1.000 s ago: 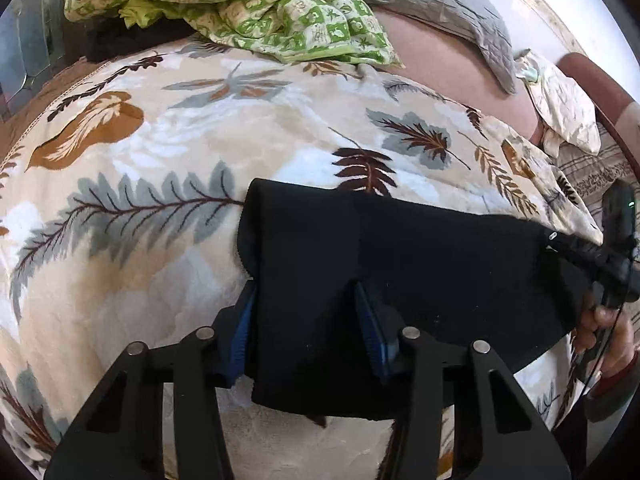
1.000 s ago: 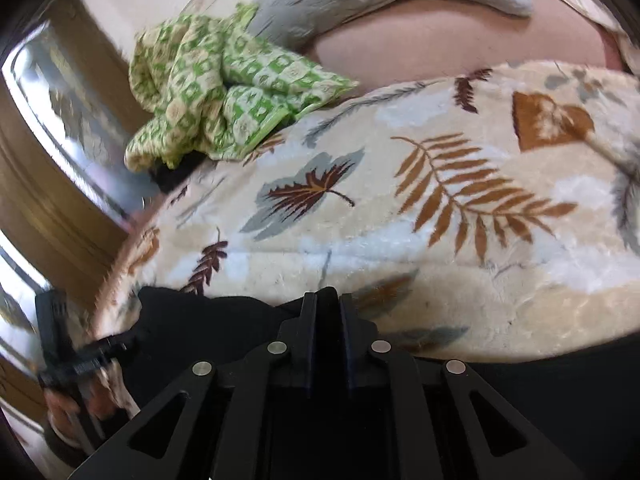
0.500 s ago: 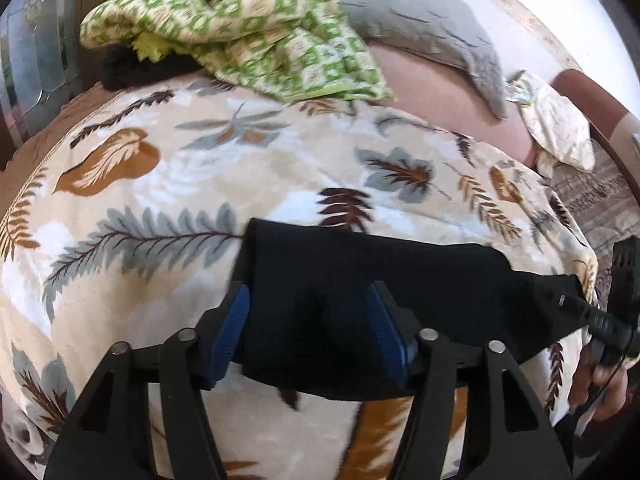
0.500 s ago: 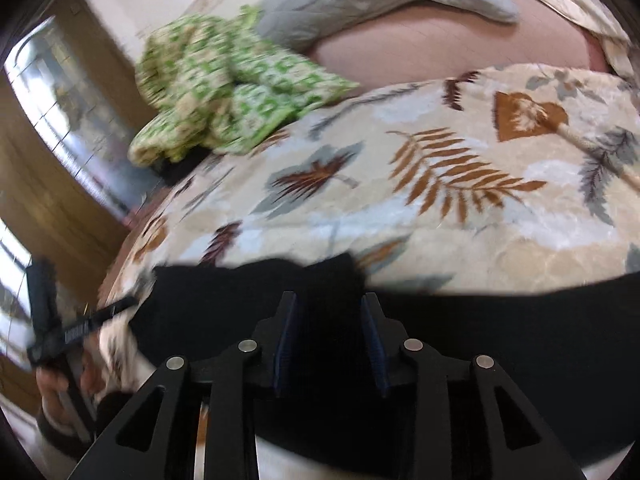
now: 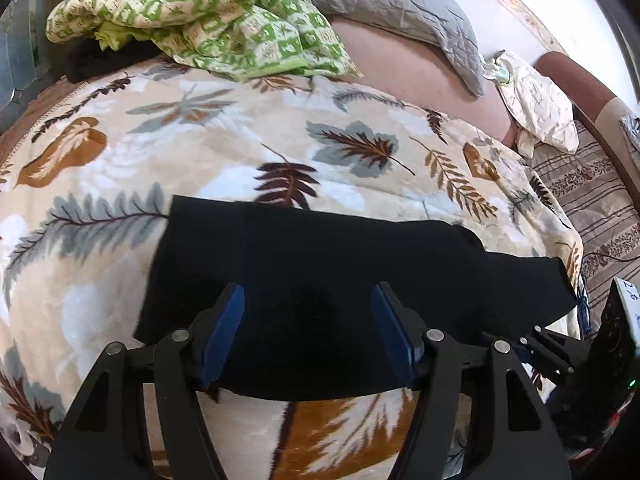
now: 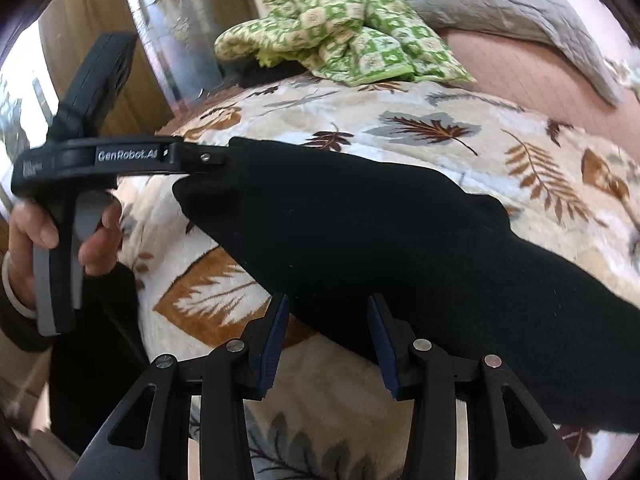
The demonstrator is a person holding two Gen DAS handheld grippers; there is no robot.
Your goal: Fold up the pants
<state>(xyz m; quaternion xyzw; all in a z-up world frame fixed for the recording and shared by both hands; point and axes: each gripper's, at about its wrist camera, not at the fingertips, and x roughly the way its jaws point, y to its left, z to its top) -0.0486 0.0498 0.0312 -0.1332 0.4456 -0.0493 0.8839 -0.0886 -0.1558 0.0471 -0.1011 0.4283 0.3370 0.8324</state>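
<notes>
a bedroom in a home.
a soft cream fleece blanket printed with brown and grey leaves (image 5: 168,148) covers a bed; behind it lie a crumpled green-and-cream checked quilt (image 5: 224,12), a grey quilted pillow (image 5: 400,4) and a pink sheet (image 5: 408,76), with wooden panelling (image 6: 100,32) alongside.

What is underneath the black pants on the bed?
The black pants lie flat on a beige leaf-print blanket, which shows on all sides of them. Whatever lies directly beneath the cloth is covered, and the mattress under the blanket cannot be seen.
</notes>
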